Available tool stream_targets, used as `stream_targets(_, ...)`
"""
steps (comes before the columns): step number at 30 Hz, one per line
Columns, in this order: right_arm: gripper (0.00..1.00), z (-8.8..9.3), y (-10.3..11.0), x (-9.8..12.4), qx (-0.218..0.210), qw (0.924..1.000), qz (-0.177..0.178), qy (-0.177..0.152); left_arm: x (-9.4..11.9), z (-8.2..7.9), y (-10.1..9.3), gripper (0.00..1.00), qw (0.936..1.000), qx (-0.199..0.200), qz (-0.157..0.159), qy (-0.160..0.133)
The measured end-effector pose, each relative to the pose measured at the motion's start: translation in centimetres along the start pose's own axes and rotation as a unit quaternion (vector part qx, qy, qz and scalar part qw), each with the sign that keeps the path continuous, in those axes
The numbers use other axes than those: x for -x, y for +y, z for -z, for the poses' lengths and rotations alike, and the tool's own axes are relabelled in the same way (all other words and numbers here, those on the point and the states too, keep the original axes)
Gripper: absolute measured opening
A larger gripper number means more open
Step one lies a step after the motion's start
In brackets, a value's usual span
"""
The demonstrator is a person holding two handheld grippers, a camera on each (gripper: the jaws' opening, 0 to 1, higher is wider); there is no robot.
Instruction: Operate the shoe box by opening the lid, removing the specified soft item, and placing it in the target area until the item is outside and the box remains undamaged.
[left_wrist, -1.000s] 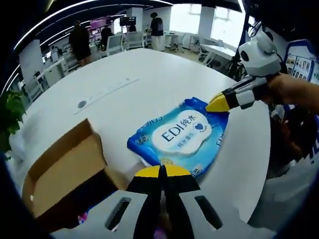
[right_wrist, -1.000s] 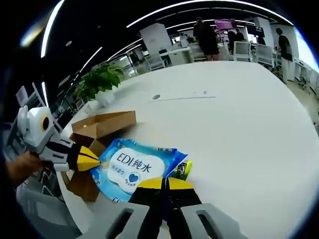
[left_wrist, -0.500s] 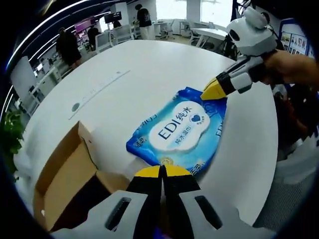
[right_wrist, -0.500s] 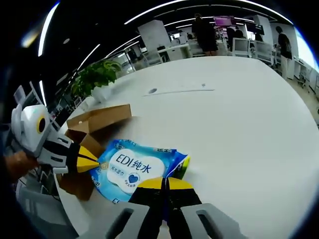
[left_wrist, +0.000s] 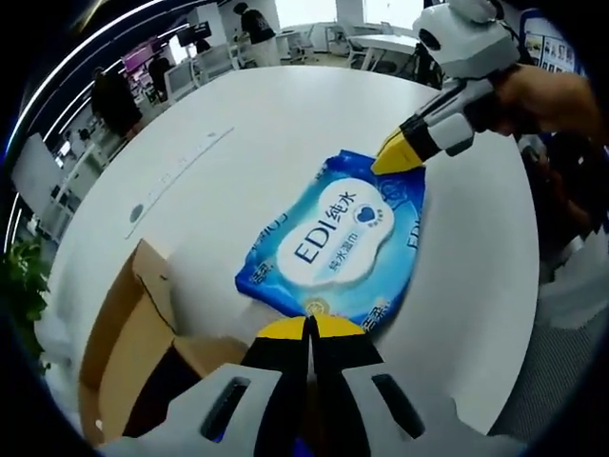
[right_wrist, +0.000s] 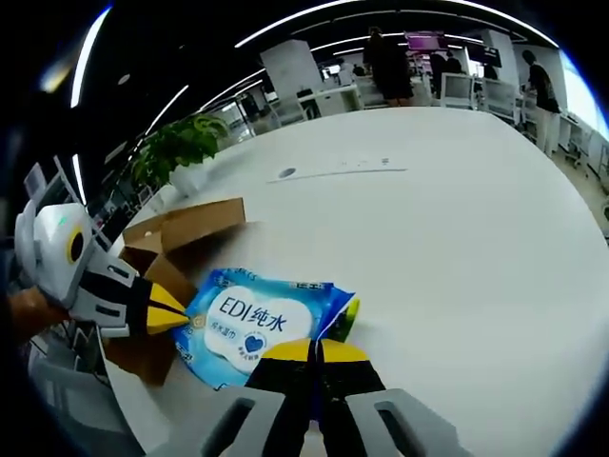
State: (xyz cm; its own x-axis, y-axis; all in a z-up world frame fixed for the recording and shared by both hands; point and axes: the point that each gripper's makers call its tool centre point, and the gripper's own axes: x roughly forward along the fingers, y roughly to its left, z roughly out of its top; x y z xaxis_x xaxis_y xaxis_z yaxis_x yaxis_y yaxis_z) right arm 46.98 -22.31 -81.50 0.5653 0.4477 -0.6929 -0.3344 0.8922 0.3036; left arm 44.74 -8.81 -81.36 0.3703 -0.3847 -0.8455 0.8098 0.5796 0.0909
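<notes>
Each claw — left, right — pinches an opposite end of the pack, sharing its weight clear of the box over the tabletop.

Open office: white table, potted plant, ceiling light strips.

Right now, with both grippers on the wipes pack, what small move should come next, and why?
Probably lower the wipes pack flat onto the white table and then let go. The left gripper and right gripper each pinch an opposite end, jaws shut, and the pack is already outside the open cardboard box.
</notes>
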Motion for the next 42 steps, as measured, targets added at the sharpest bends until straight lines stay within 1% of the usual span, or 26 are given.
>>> stream_targets(4,0.0,0.2,0.0,-0.1,0.0,1.0,0.002,0.002,-0.1,0.3,-0.3,0.0,1.0,-0.005,0.004,0.007)
stream_targets(7,0.0,0.8,0.0,-0.1,-0.003,0.9999,0.003,0.009,-0.3,0.6,-0.6,0.0,0.9998,-0.003,0.011,0.014)
stream_targets(9,0.0,1.1,-0.4,-0.1,-0.004,0.9999,0.012,0.011,-0.2,0.6,-0.6,0.0,0.9998,-0.001,0.012,0.015)
stream_targets(12,0.0,1.3,-0.4,-0.2,-0.011,0.9998,0.013,0.011,-0.2,0.7,-0.7,0.0,0.9998,-0.002,0.015,0.017)
stream_targets(15,0.0,1.4,-0.5,-0.2,-0.007,0.9997,0.02,0.011,-0.2,0.8,-0.7,0.0,0.9998,0.0,0.013,0.017)
stream_targets(17,0.0,1.5,-0.6,-0.2,-0.007,0.9997,0.022,0.01,-0.2,0.9,-0.8,0.0,0.9998,-0.006,0.011,0.018)
stream_targets(21,0.0,1.5,-0.7,-0.1,-0.013,0.9996,0.024,0.004,-0.1,0.9,-0.7,0.01,0.9998,-0.004,0.008,0.015)
stream_targets(26,0.03,1.7,-0.7,0.2,-0.012,0.9996,0.024,0.003,0.3,0.7,-0.5,0.03,0.9999,0.012,0.008,0.001)
stream_targets(27,0.03,1.7,-0.7,0.3,-0.012,0.9996,0.024,0.003,0.4,0.7,-0.5,0.04,0.9997,0.021,0.011,-0.003)
stream_targets(31,0.06,1.8,-0.6,0.6,-0.009,0.9997,0.023,0.001,0.8,0.5,-0.5,0.06,0.9991,0.036,0.016,-0.016)
stream_targets(33,0.06,1.8,-0.5,0.8,-0.004,0.9998,0.021,-0.001,1.2,0.2,-0.6,0.08,0.9988,0.04,0.017,-0.022)
stream_targets(35,0.08,1.7,-0.3,1.1,0.0,0.9998,0.02,-0.003,1.6,-0.3,-0.7,0.07,0.9981,0.046,0.019,-0.035)
stream_targets(42,0.14,1.1,0.4,1.8,0.012,0.9997,0.015,-0.015,2.9,-1.8,-0.9,0.1,0.9966,0.046,0.026,-0.063)
